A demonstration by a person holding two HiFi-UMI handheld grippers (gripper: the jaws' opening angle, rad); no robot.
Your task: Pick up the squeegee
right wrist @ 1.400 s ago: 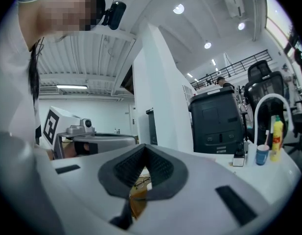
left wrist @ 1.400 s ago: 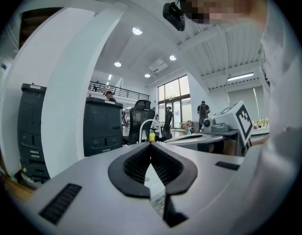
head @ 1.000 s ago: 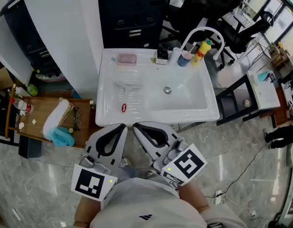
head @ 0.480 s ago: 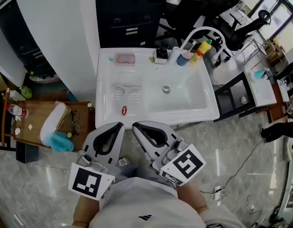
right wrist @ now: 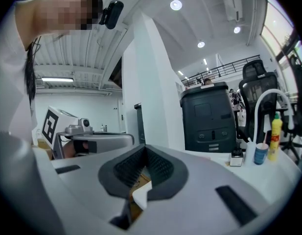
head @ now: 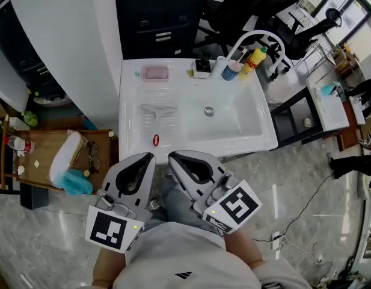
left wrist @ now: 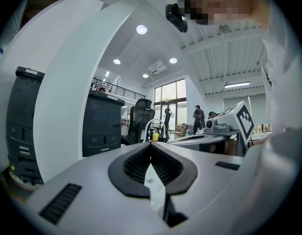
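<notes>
On the ribbed drainboard of the glossy white sink (head: 233,144) lies the pale, T-shaped squeegee (head: 158,110). Nearer, left tool (head: 149,157) and right tool (head: 173,157) are closed, empty.

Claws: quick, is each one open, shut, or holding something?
Grey left claw: closed, holding nothing.
Grey right claw: closed, holding nothing.

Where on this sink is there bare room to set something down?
The basin is bare around its drain. The ribbed side holds the squeegee and a small red thing. The back ledge is crowded: soap dish, cup, yellow bottle, faucet.
</notes>
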